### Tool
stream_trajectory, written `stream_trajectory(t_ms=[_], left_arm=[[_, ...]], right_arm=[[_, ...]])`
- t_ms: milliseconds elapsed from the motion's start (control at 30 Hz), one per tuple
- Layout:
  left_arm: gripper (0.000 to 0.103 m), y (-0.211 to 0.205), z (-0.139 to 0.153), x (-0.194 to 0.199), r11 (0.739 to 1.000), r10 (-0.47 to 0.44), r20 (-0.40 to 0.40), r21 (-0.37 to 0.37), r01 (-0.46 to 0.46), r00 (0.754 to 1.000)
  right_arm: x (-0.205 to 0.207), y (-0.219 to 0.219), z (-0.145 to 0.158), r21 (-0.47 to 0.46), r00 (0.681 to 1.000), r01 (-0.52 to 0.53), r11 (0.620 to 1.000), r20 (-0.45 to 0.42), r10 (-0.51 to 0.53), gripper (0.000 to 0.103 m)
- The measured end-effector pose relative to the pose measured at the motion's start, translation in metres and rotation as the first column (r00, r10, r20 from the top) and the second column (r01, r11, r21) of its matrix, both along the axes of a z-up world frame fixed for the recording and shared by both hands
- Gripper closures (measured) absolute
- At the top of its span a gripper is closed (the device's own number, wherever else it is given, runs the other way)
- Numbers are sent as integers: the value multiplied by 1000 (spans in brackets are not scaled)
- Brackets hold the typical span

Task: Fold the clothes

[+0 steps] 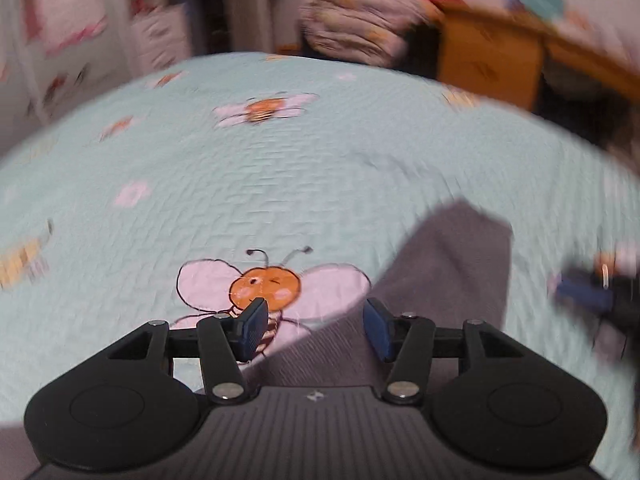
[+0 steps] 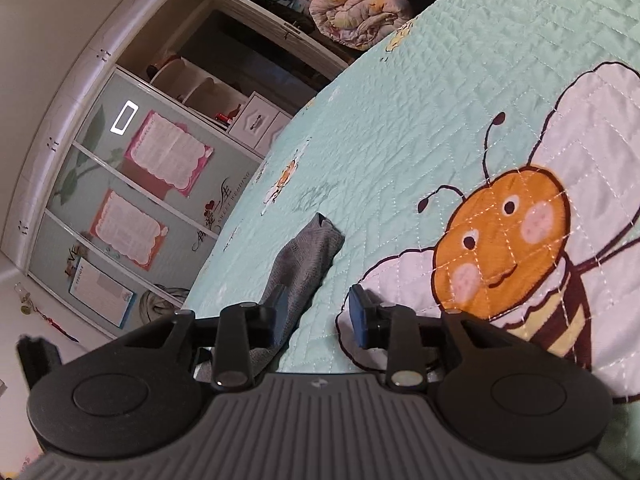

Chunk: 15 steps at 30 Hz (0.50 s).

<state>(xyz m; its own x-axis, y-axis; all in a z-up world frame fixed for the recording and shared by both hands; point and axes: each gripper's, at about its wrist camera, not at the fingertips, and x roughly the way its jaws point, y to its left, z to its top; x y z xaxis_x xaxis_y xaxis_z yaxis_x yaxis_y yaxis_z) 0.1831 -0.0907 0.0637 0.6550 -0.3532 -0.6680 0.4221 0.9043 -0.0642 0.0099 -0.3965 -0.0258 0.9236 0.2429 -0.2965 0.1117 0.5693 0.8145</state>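
Note:
A grey knitted garment (image 1: pixel 452 264) lies flat on a mint quilted bedspread (image 1: pixel 280 184) printed with bees. In the blurred left wrist view my left gripper (image 1: pixel 316 328) is open above the garment's left edge, with nothing between its blue pads. The right gripper (image 1: pixel 592 292) shows as a blur at the right edge, beside the cloth. In the right wrist view the garment (image 2: pixel 308 264) stretches away as a narrow strip. My right gripper (image 2: pixel 319 314) is open, its left finger (image 2: pixel 278 312) over the cloth and the bedspread (image 2: pixel 400 120) showing in the gap.
A bundled patterned duvet (image 2: pixel 360 12) lies beyond the bed's far edge, next to an orange wooden desk (image 1: pixel 492 60). White wardrobes with pink and orange paper sheets (image 2: pixel 168 152) stand along the left. A large bee print (image 2: pixel 508 240) lies right of the right gripper.

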Motion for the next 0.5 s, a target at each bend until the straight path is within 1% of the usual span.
stream_trajectory(t_ms=[33, 67, 133, 200, 233, 300, 367, 400, 433, 467, 500], left_arm=[[47, 6, 1, 9, 998, 30, -20, -59, -31, 999], [47, 6, 0, 14, 997, 30, -31, -66, -32, 999], [47, 3, -2, 23, 998, 17, -49, -54, -20, 999], [47, -3, -4, 22, 1000, 11, -44, -17, -12, 999], [48, -4, -3, 14, 1000, 19, -15, -8, -19, 1000], [46, 0, 4, -10, 999, 35, 92, -16, -34, 995], [41, 9, 5, -34, 997, 62, 121, -47, -57, 991], [38, 14, 4, -45, 996, 76, 131, -63, -69, 988], [37, 18, 4, -56, 994, 91, 141, -79, -80, 986], [36, 23, 0, -66, 994, 93, 153, -76, -82, 984], [33, 28, -4, -76, 994, 92, 166, -67, -81, 982]], right_arm=[[0, 0, 0, 1, 1000, 1, 1000, 1, -1, 69], [0, 0, 0, -1, 1000, 1, 1000, 1, -1, 69], [0, 0, 0, -7, 1000, 1, 1000, 0, -1, 69], [0, 0, 0, -1, 1000, 5, 1000, 4, -5, 69], [0, 0, 0, 3, 1000, 7, 1000, 5, -7, 69], [0, 1, 0, 5, 1000, 10, 1000, 7, -10, 69], [0, 3, 5, -20, 1000, 12, 1000, -2, -12, 68], [0, 4, 7, -32, 1000, 13, 999, -6, -14, 63], [1, 6, 10, -50, 1000, 13, 999, -11, -14, 59], [2, 9, 17, -88, 1000, 9, 996, -13, -10, 46], [4, 12, 26, -136, 1000, 6, 991, -9, -7, 33]])
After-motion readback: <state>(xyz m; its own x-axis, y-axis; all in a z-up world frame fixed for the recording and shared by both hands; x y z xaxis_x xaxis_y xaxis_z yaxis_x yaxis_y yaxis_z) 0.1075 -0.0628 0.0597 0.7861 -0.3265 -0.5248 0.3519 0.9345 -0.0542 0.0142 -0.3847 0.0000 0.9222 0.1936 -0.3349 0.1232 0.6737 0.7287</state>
